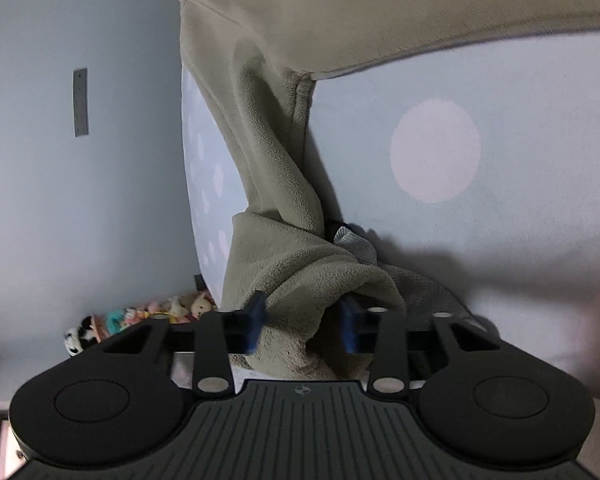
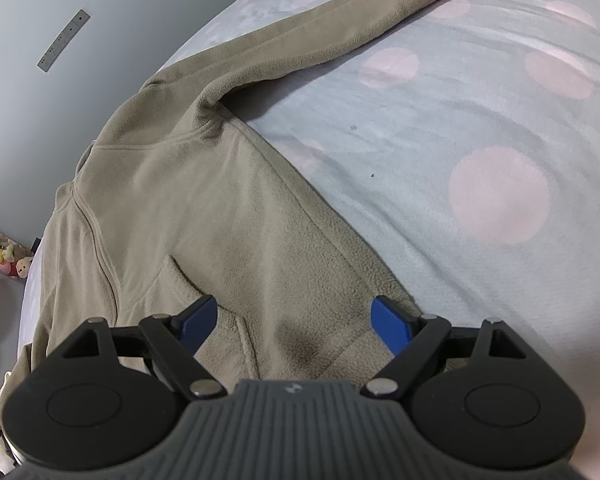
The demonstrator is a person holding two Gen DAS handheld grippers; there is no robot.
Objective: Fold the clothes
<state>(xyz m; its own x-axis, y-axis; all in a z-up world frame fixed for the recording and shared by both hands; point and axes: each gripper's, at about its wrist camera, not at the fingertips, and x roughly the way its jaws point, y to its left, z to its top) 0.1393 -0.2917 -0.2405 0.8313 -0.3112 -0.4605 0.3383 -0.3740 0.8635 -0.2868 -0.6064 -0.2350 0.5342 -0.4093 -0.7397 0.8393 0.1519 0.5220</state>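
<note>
The place looks like a bedroom in a home. A bed (image 2: 440,128) fills most of both views, covered with a soft pale blue blanket (image 2: 480,112) printed with large pink dots. A beige fleece garment (image 2: 204,200) lies spread on it. Beside the bed, a row of small plush toys (image 1: 140,316) sits low against a plain pale wall (image 1: 60,160).

Each hand-held gripper (image 2: 294,322) has black linkage arms, silver rivets, blue pads (image 2: 390,324), ribbed grey housing.
</note>
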